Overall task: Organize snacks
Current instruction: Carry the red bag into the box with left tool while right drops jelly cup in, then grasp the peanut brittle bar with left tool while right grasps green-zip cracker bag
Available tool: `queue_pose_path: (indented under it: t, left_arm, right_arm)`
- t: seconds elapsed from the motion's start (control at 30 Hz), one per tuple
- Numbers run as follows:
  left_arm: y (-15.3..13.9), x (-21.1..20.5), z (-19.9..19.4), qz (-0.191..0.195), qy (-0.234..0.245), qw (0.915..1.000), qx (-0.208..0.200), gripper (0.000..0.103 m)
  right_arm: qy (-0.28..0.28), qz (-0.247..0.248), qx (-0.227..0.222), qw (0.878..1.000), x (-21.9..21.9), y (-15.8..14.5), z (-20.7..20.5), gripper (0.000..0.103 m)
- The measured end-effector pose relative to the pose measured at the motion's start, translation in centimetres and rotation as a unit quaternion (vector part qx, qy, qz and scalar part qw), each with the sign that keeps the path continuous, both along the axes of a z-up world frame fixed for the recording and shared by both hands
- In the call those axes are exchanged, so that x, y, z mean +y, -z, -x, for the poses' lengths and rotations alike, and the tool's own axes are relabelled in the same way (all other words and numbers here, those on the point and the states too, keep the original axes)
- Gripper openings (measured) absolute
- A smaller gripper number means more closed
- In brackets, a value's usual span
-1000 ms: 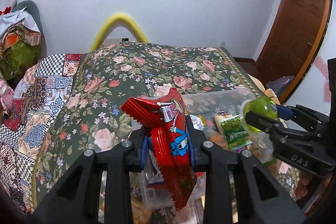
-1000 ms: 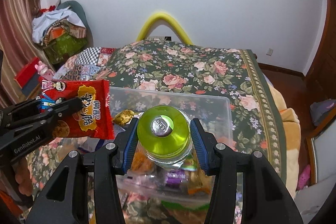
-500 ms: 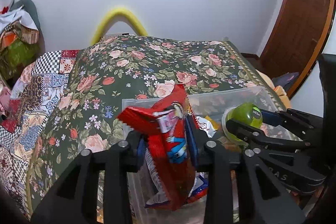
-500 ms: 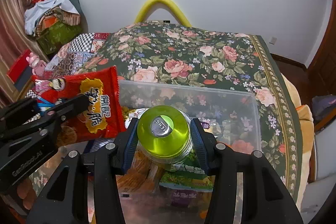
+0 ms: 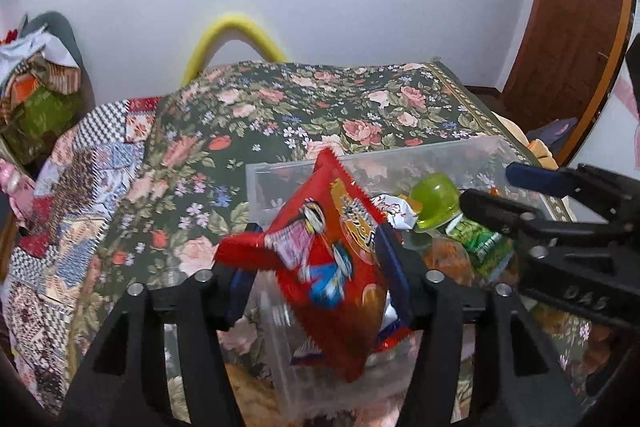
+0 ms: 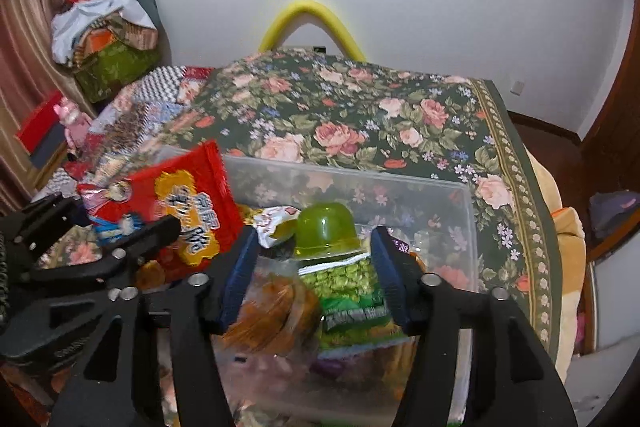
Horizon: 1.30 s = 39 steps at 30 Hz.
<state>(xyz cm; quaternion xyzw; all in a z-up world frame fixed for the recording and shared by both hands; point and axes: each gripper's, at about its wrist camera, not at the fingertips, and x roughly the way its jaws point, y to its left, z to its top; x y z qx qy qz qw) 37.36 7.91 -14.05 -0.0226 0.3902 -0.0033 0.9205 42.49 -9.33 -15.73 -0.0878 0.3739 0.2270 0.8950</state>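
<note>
- The step in hand looks like the drop: both snacks are being let go over the clear plastic bin (image 6: 460, 203) that sits on the bed (image 6: 360, 115).
- The left tongs (image 5: 316, 267) are opening; the red crinkly snack bag (image 5: 332, 259) stands tilted between their jaws, its lower edge already down inside the bin. It leans against the right-hand jaw, but the pads no longer look pressed on it.
- The right tongs (image 6: 316, 267) are opening too; the green jelly cup (image 6: 326, 229) sits just ahead of and between their jaws, clear of both pads, resting on the packets below.
- The cup is smooth, glossy, translucent plastic, dome-shaped with a flared rim; it could roll or tip.
- Under it lie a green pea packet (image 6: 356, 299) and an orange, lumpy clear-film pack (image 6: 276, 303), soft and uneven.
- Next, I judge, both tongs should spread fully and lift straight back, so neither jaw drags the limp foil bag out.
</note>
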Motion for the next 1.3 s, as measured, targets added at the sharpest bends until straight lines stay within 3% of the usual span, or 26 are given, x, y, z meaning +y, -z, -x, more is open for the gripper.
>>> queue_pose_path:
  t: [0.27, 0.37, 0.6, 0.73, 0.93, 1.3]
  left_arm:
    - [-3.2, 0.4, 4.0, 0.012, 0.009, 0.9998, -0.01, 0.063]
    - [-4.5, 0.8, 5.8, 0.006, 0.004, 0.9997, -0.022, 0.069]
    - [-5.2, 2.5, 9.4, -0.001, -0.01, 0.9999, -0.013, 0.073]
    - [-4.3, 3.6, 11.3, -0.001, -0.016, 0.9999, 0.0, 0.08]
    - [-1.6, 4.2, 13.1, -0.015, -0.012, 0.9992, 0.034, 0.089]
    - [4.6, 3.8, 12.9, -0.014, 0.003, 0.9959, 0.09, 0.091]
  right_arm:
    - [-0.001, -0.011, -0.025, 1.0, -1.6, -2.6, 3.7, 0.06]
    - [0.003, -0.007, -0.038, 0.999, -2.2, -3.2, 5.1, 0.062]
    - [0.01, -0.015, -0.039, 0.999, -4.6, -3.4, 8.0, 0.064]
    - [0.019, -0.023, -0.033, 0.999, -6.1, -2.7, 9.0, 0.074]
    - [0.034, -0.016, -0.012, 0.999, -7.9, -0.6, 9.6, 0.074]
    - [0.057, -0.026, 0.062, 0.996, -10.0, 4.7, 8.3, 0.074]
